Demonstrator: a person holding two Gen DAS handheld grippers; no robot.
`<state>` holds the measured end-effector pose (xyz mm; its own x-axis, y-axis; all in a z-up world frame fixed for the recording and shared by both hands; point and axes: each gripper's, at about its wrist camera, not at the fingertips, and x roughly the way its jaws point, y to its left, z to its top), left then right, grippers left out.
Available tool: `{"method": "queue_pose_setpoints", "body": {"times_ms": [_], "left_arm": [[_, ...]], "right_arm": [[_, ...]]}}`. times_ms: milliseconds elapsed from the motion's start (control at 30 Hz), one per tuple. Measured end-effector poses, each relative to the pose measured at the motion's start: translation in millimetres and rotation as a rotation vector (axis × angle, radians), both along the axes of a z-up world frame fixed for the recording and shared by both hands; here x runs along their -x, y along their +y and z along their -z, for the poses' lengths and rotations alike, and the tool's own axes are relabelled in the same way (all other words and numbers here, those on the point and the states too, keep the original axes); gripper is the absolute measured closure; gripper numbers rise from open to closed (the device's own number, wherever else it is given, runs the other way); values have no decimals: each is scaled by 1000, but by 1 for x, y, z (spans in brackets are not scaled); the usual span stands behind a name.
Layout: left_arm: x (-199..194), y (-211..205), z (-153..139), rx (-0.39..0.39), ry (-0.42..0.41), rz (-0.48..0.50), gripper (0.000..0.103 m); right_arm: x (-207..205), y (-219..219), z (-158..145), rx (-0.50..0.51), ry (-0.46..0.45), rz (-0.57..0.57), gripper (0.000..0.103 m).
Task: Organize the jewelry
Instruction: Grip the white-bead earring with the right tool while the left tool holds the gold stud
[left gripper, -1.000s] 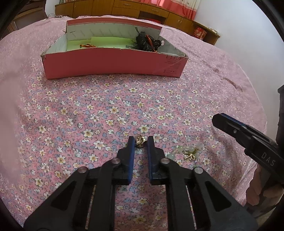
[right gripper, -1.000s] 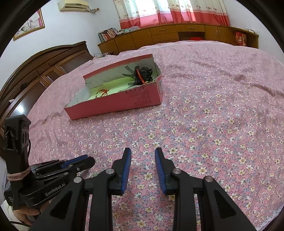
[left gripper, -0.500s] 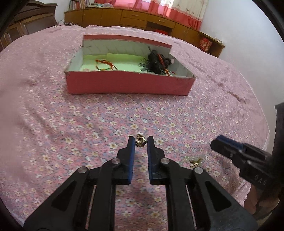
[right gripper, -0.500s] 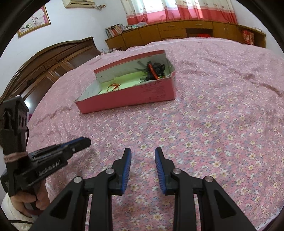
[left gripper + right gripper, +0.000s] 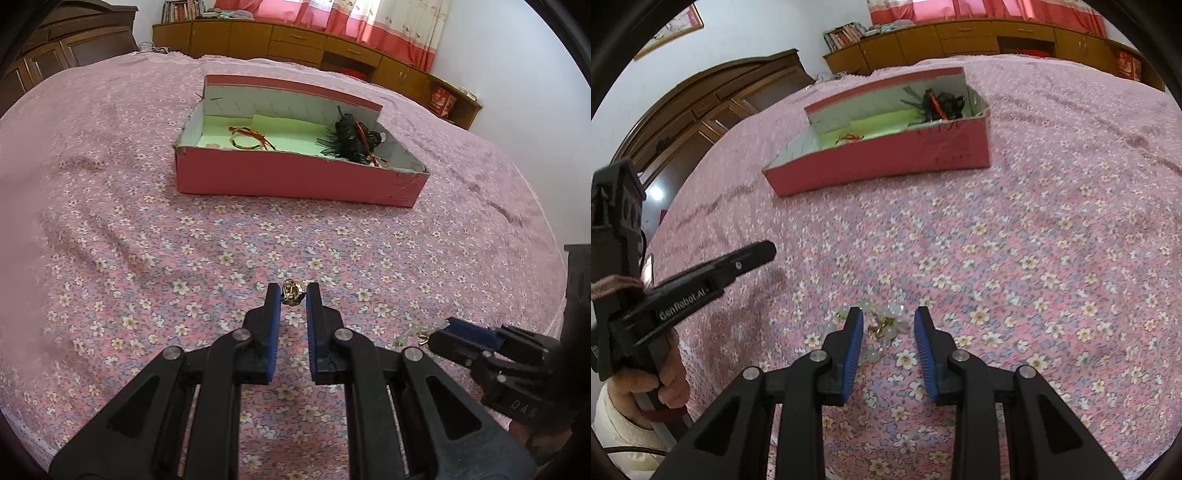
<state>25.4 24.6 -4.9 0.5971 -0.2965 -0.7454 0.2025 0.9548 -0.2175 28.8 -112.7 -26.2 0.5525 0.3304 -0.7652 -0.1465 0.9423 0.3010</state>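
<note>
1. Two grippers are over a pink floral bedspread (image 5: 155, 236). The left gripper (image 5: 292, 295) has its jaws drawn narrow, pinching a small gold ornament (image 5: 291, 292) at the very tips, lifted clear of the fabric.
2. The right gripper (image 5: 888, 319) has its jaws wide apart, straddling a pale bead bracelet (image 5: 886, 319) with gold links that lies on the bedspread; part of the bracelet spreads past the left finger toward 9 o'clock. Whether the pads touch the beads cannot be told.
3. From the left wrist camera, the right gripper shows at 4 o'clock, its tip right at the bracelet.
4. A pink cardboard box (image 5: 295, 177) sits at 12 o'clock, well apart from both grippers. Inside it, a red-and-green corded bangle (image 5: 251, 140) lies on the green lining toward the left end, and a black tangled ornament (image 5: 351, 138) sits at the right end.
</note>
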Motion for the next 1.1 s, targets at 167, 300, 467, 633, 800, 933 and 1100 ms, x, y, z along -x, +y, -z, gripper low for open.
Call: {"method": "queue_pose_setpoints", "body": {"times_ms": [167,300,467,633,800,933,1100], "left_arm": [[-1,3,1,4,2,-9,98],[-1,2,3,5,5,-12,98],[-3,1,5,4,9,-15,98],[-5,1,6,4,12,-16,98],[-5,2,5,5,6,-18,98],[-4,3,2,7,-3,-20,98],[-2,3,-4,13,-22,-23,98]], "right_arm": [[-2,4,6,12,17,-6,71],[-5,7,12,22,31,-10,71],[-8,12,18,48,33,-21,71],[-7,14,19,74,18,-29,74],[-6,11,16,64,-3,-28,90],[-4,8,9,45,-31,-32,90],[0,6,-8,36,-103,-41,90]]}}
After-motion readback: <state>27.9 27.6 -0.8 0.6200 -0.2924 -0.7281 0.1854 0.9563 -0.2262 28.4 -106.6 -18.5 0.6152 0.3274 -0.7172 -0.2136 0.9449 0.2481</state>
